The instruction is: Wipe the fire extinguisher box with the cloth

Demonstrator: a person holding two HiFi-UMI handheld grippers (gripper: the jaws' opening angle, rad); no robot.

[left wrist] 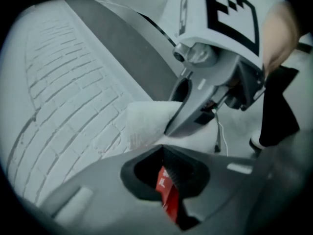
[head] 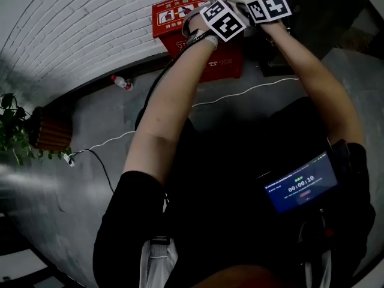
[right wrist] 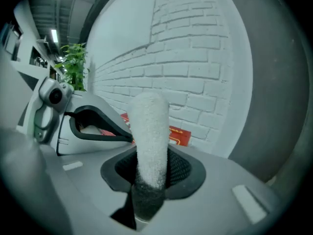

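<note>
You held your right gripper (right wrist: 151, 156) up by the top of the red fire extinguisher box (head: 174, 12). Its two jaws were pressed on the white cloth (right wrist: 151, 126). The cloth stood straight up between them like a fat fuzzy roll. From your head, the cloth showed as a pale lump at the far right corner of the box top, but you could not tell if it touched the box.

Your left gripper (left wrist: 166, 159) was just beside the right one, over the right part of the box top. Its jaws were only a thin slit apart and held nothing. A bit of the red box with white print showed through that slit. In the left gripper view, the other gripper and the cloth sat right in front of it.

The box stood on the gray floor (head: 90, 161), with its back against the white brick wall (head: 78, 23). It had white pictures and words on its lid.

A small bottle (head: 122, 82) with a red cap lay on the floor by the wall, well to the left of the box. A thin white cable (head: 240, 92) ran across the floor in front of the box. A green plant (head: 12, 131) stood far off to the left. A small lit screen (head: 299, 188) with numbers sat low by your right arm.
</note>
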